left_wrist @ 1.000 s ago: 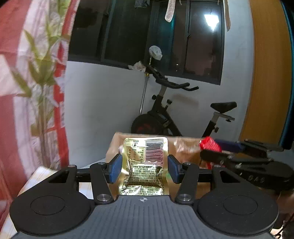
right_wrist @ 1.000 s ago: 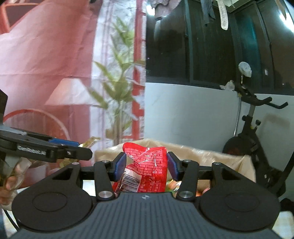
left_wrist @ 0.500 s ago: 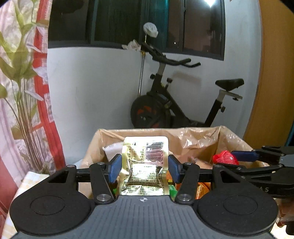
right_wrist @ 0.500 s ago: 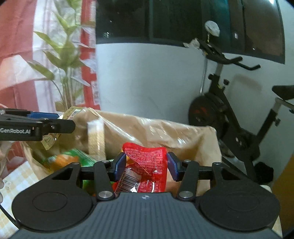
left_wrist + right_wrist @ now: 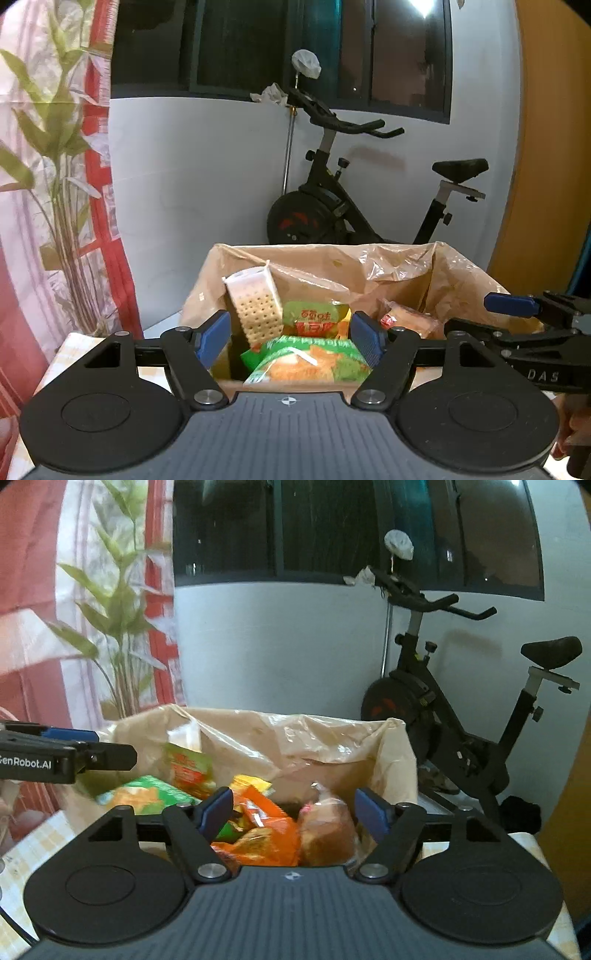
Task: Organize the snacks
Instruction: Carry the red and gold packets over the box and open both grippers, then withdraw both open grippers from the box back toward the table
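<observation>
Snacks fill a brown cardboard box lined with crinkled clear plastic, which stands on a counter covered with a pale yellow checked cloth. Seen from the left wrist, the left hand-held gripper hangs just over the near rim of the box, its blue-padded jaws opening with nothing pinched between them; only the box's contents show through the gap. Below it lie a green and orange crinkly snack bag, a smaller green packet with a red label behind that, and a clear sleeve of pale square crackers standing tilted at the left side of the box. A clear-wrapped orange-brown bun sits toward the right side. The right hand-held gripper reaches in beside the left one, likewise over the box, and its jaws are also opening and hold nothing; beneath them lie a bright orange foil snack bag and a clear-wrapped brown bun, with a yellow packet further back. Each hand-held gripper shows at the edge of the other's view, near the box rim. Behind the box stand a black exercise bike against a white wall, dark windows above it, and a red and white curtain printed with green bamboo leaves on the left.
</observation>
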